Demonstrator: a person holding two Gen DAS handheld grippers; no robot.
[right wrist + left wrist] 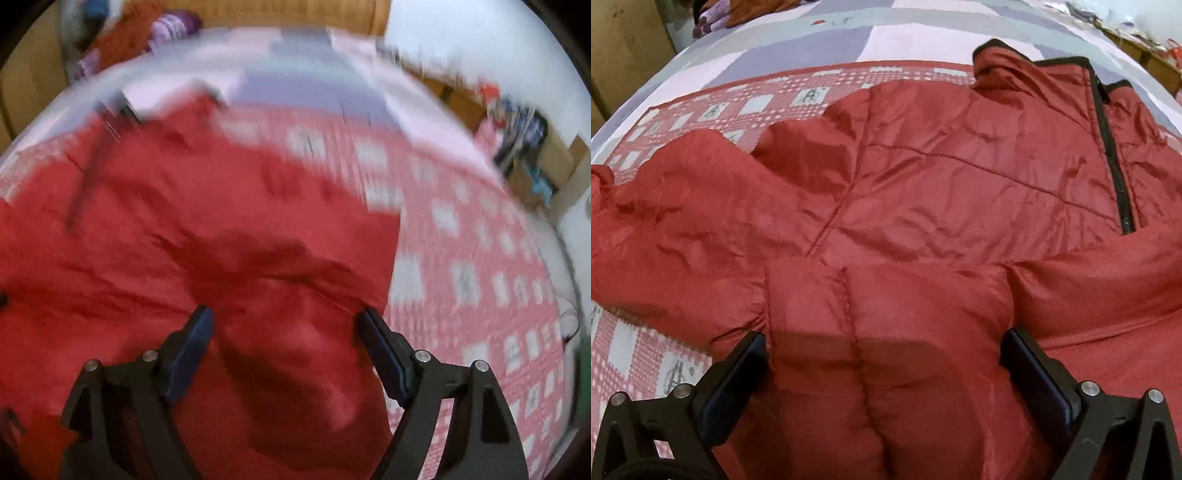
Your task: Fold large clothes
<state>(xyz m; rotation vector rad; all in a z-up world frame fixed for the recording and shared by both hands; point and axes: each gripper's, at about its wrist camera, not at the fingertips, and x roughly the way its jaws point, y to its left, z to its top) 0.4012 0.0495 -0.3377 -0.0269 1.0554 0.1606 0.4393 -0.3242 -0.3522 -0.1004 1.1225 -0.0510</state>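
Left wrist view: your left claw (884, 365) stands wide, a puffy fold of the red jacket (923, 177) bulging between its pads; whether they pinch it is unclear. The jacket sprawls across the bed (798, 55), collar at 1 o'clock. Right wrist view, blurred: your right claw (284, 332) gapes over the jacket's (177, 221) edge, gripping nothing.

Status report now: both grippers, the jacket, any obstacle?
Left gripper wide, jacket bulging between the fingers, grip unclear. Right gripper open above the jacket. Jacket spread on the bed, zipper up. No obstacle seen.
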